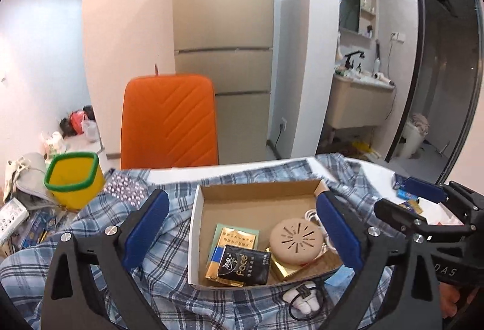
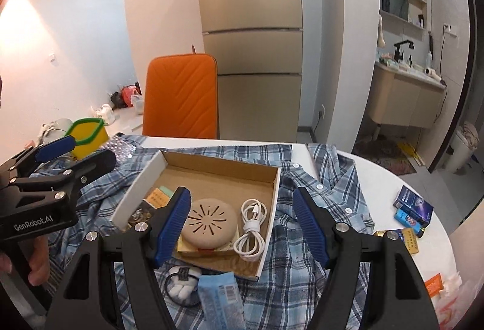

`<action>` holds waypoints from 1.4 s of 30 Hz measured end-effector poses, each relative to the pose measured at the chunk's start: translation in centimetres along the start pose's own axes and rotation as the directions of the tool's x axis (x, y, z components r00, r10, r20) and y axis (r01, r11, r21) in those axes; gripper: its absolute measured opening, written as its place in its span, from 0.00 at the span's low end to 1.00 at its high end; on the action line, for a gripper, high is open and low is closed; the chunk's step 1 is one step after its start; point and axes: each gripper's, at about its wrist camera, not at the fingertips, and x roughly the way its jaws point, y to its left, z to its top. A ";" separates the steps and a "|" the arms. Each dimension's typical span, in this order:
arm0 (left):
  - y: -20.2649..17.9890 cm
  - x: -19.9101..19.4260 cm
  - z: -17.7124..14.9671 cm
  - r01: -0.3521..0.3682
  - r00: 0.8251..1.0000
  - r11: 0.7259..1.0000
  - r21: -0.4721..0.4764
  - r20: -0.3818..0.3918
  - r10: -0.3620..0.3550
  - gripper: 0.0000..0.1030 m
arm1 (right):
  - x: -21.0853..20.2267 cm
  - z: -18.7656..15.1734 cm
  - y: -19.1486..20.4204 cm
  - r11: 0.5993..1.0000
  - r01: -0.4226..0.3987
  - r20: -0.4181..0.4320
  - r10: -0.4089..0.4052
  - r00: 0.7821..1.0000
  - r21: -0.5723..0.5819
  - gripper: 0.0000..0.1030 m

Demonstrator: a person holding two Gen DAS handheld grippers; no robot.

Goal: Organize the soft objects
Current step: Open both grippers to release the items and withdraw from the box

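A blue plaid shirt [image 1: 169, 275] lies spread over the white table; it also shows in the right wrist view [image 2: 326, 179]. An open cardboard box [image 1: 257, 194] sits on the shirt and holds packets, a round tan disc [image 1: 295, 242] and a white cable [image 2: 251, 227]. The box also shows in the right wrist view [image 2: 217, 169]. My left gripper [image 1: 242, 227] is open and empty above the box. My right gripper [image 2: 242, 218] is open and empty above the box's near right side. A white hair tie bundle [image 2: 181, 287] and a blue packet [image 2: 220, 302] lie on the shirt in front of the box.
A yellow bin with a green rim [image 1: 74, 179] stands at the table's left. An orange chair [image 1: 169, 121] stands behind the table, before a beige fridge [image 1: 224, 12]. Small boxes [image 2: 413, 209] lie at the table's right edge. Clutter [image 1: 18, 221] lies at the far left.
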 end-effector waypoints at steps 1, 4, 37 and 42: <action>0.0 -0.7 0.0 0.010 1.000 1.000 0.000 0.029 -0.010 0.98 | -0.6 -0.1 0.1 1.000 0.002 0.014 -0.002 1.000 -0.002 0.70; -0.1 -2.3 -0.2 0.021 0.995 1.000 -0.006 0.097 -0.020 0.99 | -2.3 -0.4 0.2 1.000 0.008 0.069 -0.008 0.998 -0.003 0.81; -1.0 -3.8 -10.1 -0.001 0.983 0.999 0.041 0.184 -0.007 0.99 | -4.3 -9.6 0.3 0.995 0.089 0.243 -0.074 0.967 -0.051 1.00; -0.3 -3.6 -10.2 0.003 0.986 1.000 0.004 0.168 -0.004 0.99 | -3.5 -10.0 0.1 0.994 0.095 0.216 -0.083 0.973 -0.046 1.00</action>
